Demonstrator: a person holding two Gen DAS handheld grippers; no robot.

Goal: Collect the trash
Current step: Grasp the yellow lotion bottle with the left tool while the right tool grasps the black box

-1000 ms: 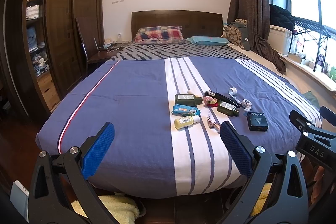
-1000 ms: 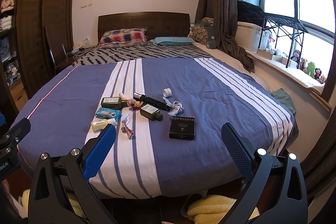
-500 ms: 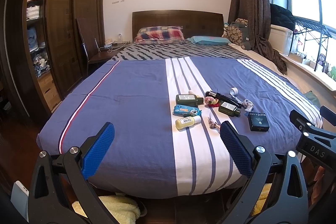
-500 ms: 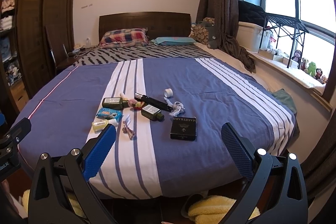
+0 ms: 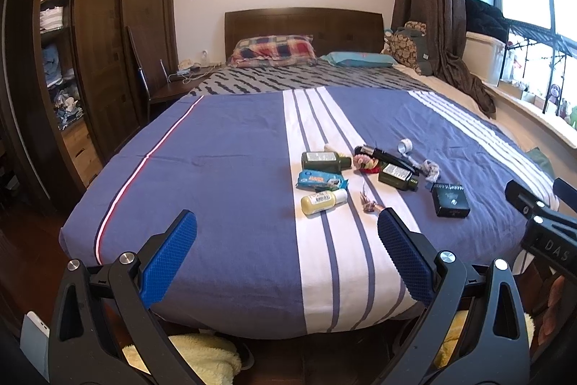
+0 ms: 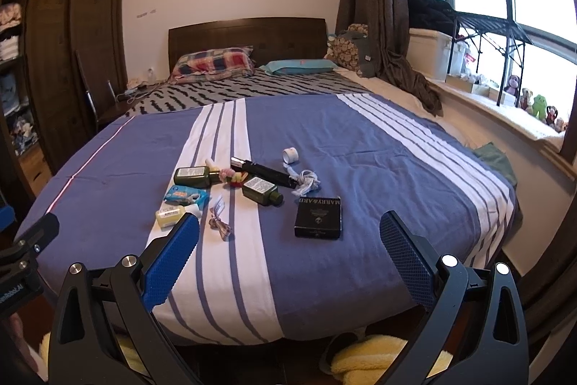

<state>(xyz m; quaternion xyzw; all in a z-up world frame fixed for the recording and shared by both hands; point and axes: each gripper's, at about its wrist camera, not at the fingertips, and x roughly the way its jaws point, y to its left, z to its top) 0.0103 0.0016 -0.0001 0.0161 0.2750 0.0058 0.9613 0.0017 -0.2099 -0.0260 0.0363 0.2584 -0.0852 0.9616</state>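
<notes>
**Both grippers poised at the foot of a littered bed**

Left wrist view: the left gripper point(image 5: 286, 253) has its jaws wide apart and empty, over the near edge of the bed point(image 5: 223, 190). The trash lies ahead of the jaws, right of centre: a yellow bottle point(image 5: 323, 201), a blue packet point(image 5: 321, 179), two green bottles point(image 5: 325, 161), a black box point(image 5: 450, 200).

Right wrist view: the right gripper point(image 6: 288, 257) also has its jaws apart, holding nothing. The black box point(image 6: 318, 217) lies ahead between them; a ribbon scrap point(image 6: 220, 222) sits just beyond the left jaw.
</notes>
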